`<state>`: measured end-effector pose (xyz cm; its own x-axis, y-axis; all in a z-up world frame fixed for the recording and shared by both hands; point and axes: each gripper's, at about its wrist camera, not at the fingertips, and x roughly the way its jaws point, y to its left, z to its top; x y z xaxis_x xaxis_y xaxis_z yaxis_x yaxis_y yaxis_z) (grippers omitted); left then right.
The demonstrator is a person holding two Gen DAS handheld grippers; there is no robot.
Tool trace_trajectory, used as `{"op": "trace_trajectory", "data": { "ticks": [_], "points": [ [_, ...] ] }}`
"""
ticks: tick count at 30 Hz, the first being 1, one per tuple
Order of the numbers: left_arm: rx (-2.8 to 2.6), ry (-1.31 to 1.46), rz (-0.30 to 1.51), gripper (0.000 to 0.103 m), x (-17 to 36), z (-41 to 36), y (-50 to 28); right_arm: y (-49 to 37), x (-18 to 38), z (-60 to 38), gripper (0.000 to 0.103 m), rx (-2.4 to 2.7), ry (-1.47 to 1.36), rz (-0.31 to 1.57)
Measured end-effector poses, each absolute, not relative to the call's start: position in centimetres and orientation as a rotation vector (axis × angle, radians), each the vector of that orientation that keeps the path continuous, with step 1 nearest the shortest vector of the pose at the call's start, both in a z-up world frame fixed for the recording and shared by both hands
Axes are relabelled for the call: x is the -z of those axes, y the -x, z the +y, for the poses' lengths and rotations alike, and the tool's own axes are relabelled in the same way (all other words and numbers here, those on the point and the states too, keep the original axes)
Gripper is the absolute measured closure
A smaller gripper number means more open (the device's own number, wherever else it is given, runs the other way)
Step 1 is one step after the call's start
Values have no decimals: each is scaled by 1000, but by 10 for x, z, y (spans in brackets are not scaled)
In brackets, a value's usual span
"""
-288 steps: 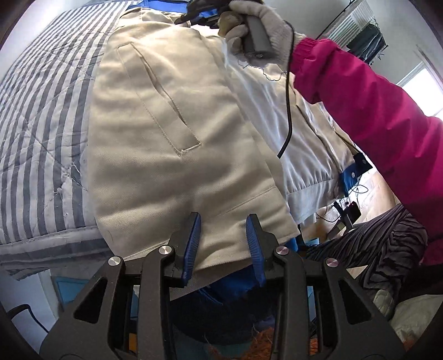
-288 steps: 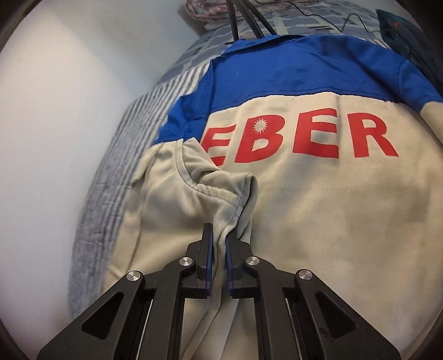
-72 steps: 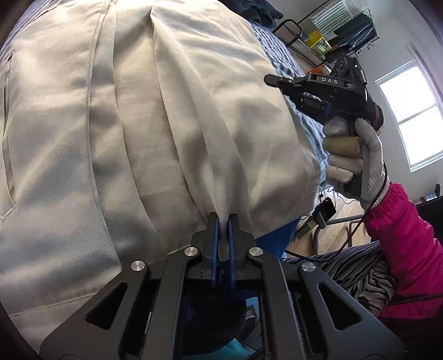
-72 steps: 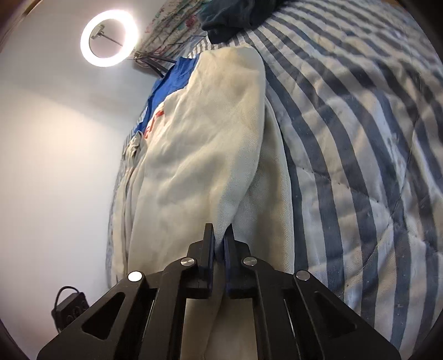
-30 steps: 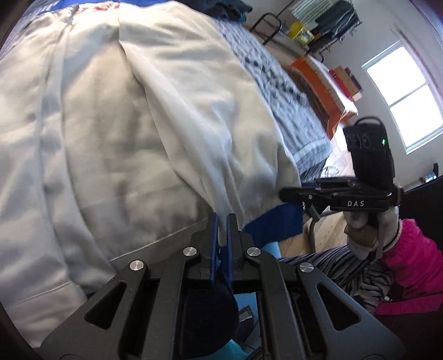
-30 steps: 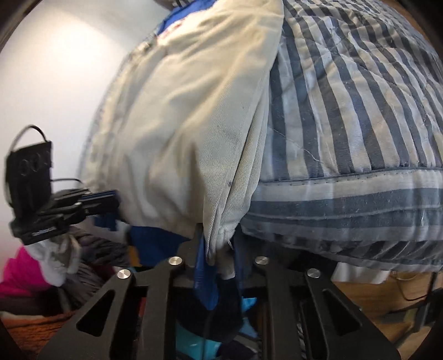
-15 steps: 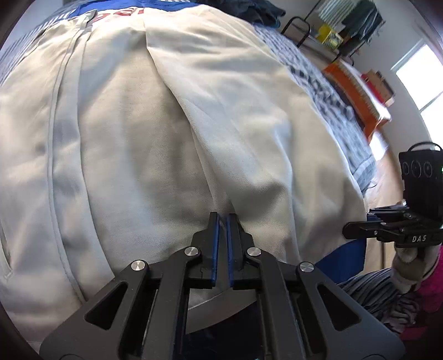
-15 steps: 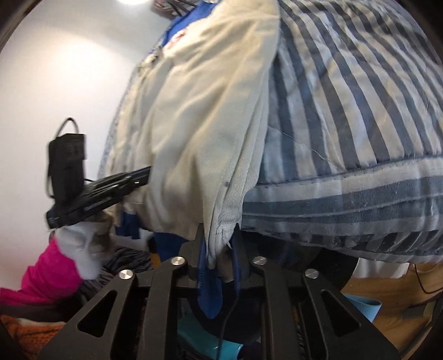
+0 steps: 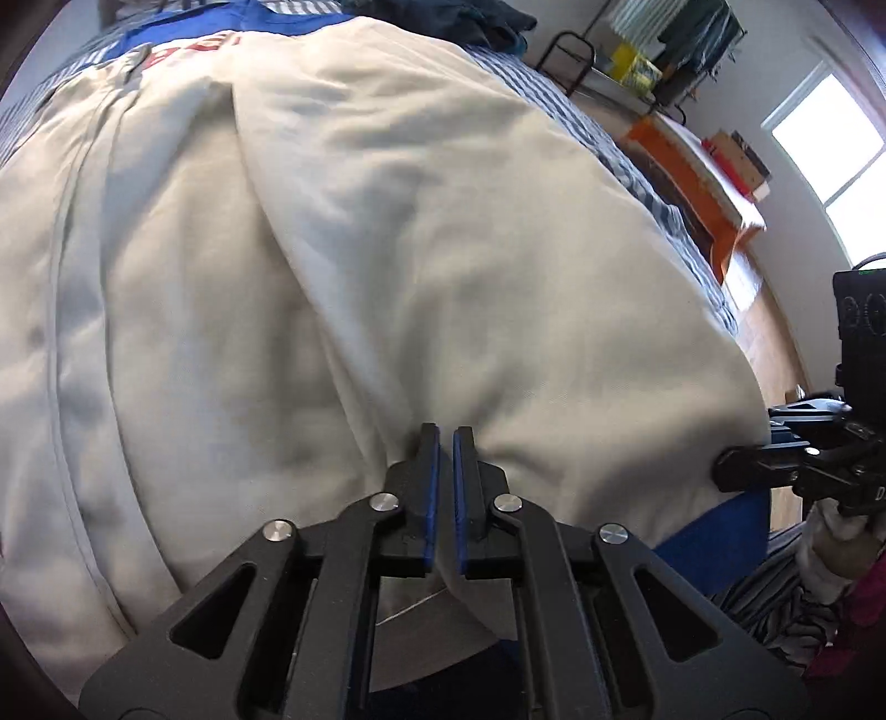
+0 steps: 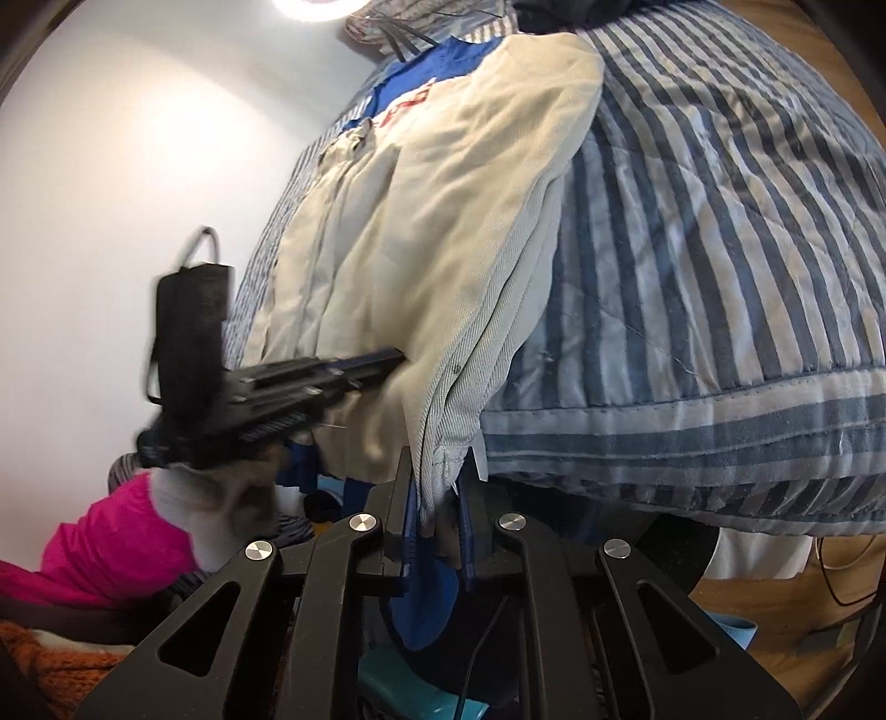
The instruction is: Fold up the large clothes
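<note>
A large beige jacket [image 9: 387,232] with a blue yoke and red letters lies lengthwise on the striped bed, folded along its length; it also shows in the right wrist view [image 10: 443,221]. My left gripper [image 9: 446,443] is shut on a fold of beige cloth at the jacket's near hem. My right gripper [image 10: 437,471] is shut on the hem at the jacket's right corner, where it hangs over the bed edge. Each gripper shows in the other's view: the right gripper [image 9: 742,465] at the hem corner, the left gripper [image 10: 387,360] against the cloth.
The blue and white striped quilt [image 10: 720,249] covers the bed to the right of the jacket. A dark garment [image 9: 487,22] lies at the bed's far end. An orange shelf unit [image 9: 686,183] and wooden floor are beyond the bed. A ring light [image 10: 321,8] stands by the white wall.
Both grippers keep their hold on the hem and have risen a little. The right gripper has come closer to the hem corner in the left wrist view.
</note>
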<state>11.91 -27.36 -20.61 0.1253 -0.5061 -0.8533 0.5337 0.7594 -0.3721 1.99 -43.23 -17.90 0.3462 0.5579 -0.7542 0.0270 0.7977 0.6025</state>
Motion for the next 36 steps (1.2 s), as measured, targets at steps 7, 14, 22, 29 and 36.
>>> {"op": "trace_trajectory", "data": {
  "ticks": [7, 14, 22, 29, 36],
  "points": [
    [736, 190, 1112, 101, 127, -190, -120, -36, 153, -401, 93, -343, -384, 1176],
    [573, 347, 969, 101, 74, -82, -135, -55, 130, -358, 93, -374, -210, 1170],
    [525, 447, 991, 101, 93, -42, -138, -84, 117, -292, 93, -449, -52, 1174],
    [532, 522, 1044, 101, 118, -34, -141, -106, 139, -217, 93, -556, 132, 1219],
    [514, 552, 1101, 93, 138, -25, -140, -105, 183, -168, 93, -685, 242, 1301]
  ]
}}
